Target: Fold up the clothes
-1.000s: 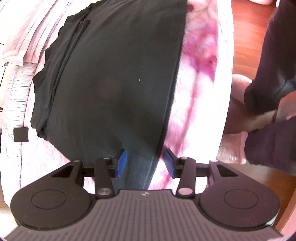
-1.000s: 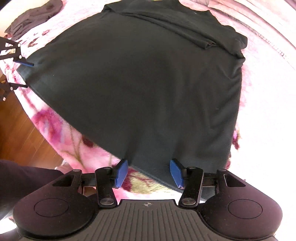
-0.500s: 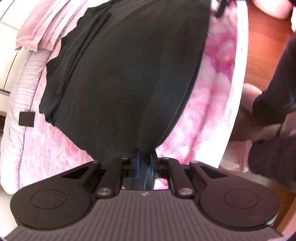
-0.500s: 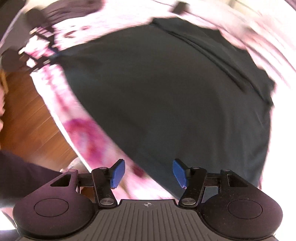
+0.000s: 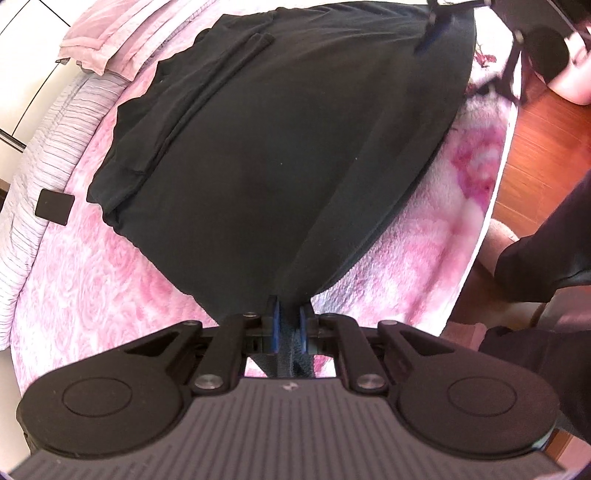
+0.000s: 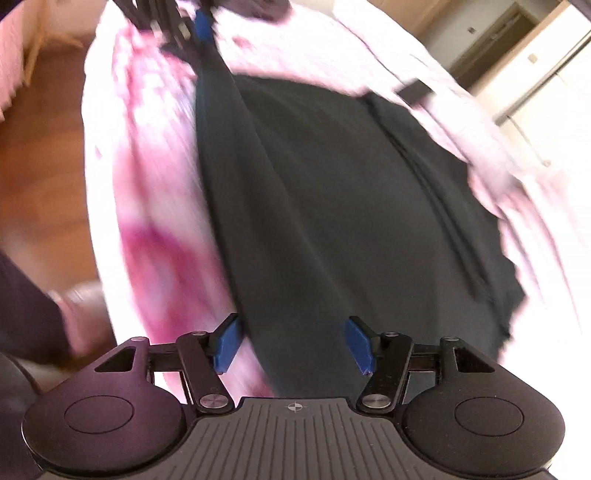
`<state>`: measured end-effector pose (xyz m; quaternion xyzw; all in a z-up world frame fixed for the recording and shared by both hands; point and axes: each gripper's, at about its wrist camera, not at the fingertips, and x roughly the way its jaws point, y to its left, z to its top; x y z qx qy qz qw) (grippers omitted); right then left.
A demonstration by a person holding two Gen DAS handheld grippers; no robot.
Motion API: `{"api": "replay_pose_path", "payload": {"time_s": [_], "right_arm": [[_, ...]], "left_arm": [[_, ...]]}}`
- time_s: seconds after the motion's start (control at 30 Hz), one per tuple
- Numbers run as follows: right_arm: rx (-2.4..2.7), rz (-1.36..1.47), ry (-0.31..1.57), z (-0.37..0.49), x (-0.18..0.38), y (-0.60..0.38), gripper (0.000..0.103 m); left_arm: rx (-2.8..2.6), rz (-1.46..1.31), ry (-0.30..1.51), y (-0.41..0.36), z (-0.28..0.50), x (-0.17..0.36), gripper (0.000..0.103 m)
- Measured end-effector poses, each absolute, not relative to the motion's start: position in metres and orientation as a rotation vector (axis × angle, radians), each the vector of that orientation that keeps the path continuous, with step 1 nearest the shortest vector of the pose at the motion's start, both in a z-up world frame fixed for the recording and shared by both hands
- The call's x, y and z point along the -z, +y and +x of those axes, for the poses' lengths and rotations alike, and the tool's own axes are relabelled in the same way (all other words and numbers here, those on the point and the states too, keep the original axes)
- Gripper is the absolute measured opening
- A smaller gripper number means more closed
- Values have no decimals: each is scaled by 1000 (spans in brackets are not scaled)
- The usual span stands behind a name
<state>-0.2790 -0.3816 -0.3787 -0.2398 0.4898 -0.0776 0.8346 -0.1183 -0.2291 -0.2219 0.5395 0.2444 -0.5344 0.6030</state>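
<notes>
No readable writing or brand anywhere; only a small crosshair mark on the ribbed grey housing of each tool. Black garment [image 5: 280,155], matte knit, lies spread flat on the bed over a fluffy pink blanket [image 5: 92,288] with deeper magenta blotches; its sleeve is folded inward, showing as a long doubled strip along the far side. Left gripper [image 5: 287,325]: blue pads nearly together, pinching a bunched corner of the garment's near hem, cloth rising into a ridge toward the jaws. Right gripper [image 6: 293,343]: blue fingers [image 6: 226,341] spread wide, the garment's hem edge lying between them, nothing clamped; whether the pads touch the cloth I cannot tell. Right wrist view is heavily motion-blurred, so blanket pattern and far edge smear; the left gripper [image 6: 201,26] shows at the top of it, holding the other hem corner. In the left view the right gripper [image 5: 430,31] is cut off at the top edge. Ribbed pale quilt [image 5: 40,155] runs along the bed's far side, with a small dark square patch [image 5: 54,206] on it. Wooden floor [image 5: 535,155] beside the bed.
</notes>
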Motion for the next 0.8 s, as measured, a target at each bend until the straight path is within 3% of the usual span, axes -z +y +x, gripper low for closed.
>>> {"api": "replay_pose_path", "payload": {"time_s": [0.2, 0.27, 0.33, 0.4, 0.67, 0.8], "right_arm": [[309, -599, 1147, -321, 389, -430, 60], [286, -632, 1164, -325, 390, -434, 46], [268, -655, 1193, -327, 392, -439, 19], [275, -626, 1227, -329, 390, -448, 3], [165, -573, 1234, -347, 326, -457, 1], [104, -533, 1261, -361, 296, -442, 1]], "left_arm": [[1243, 1273, 568, -228, -121, 226, 8], [1244, 1288, 566, -228, -123, 227, 8], [1244, 1301, 559, -228, -124, 226, 7], [1253, 1319, 557, -228, -124, 222, 6], [1291, 1364, 510, -209, -136, 180, 3], [1326, 1353, 579, -189, -156, 155, 3]]}}
